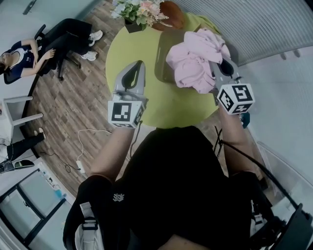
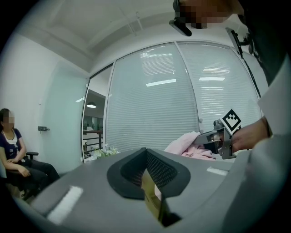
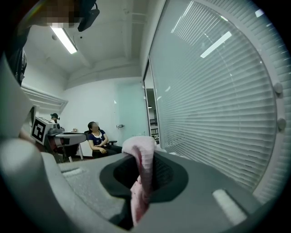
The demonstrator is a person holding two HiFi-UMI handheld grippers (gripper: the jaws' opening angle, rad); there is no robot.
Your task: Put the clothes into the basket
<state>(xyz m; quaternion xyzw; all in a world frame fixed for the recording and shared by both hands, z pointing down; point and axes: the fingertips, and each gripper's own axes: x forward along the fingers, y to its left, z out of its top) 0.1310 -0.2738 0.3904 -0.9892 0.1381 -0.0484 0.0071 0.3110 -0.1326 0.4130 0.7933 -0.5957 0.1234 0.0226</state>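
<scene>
A fold of the pink garment (image 1: 193, 61) was clamped in the right gripper (image 3: 142, 159), the cloth bunched above the grey basket (image 1: 163, 56) at upper middle of the head view, on the round green table (image 1: 166, 107). The left gripper (image 1: 138, 66), its jaws all but together on nothing, hovered lower left of the basket. Done well, the step likely called for sinking the bundle inside the walls before the jaws parted, so no trailing cloth draped the rim. Open tabletop lay to the left, while a pot of flowers (image 1: 136, 12) crowded the upper edge.
</scene>
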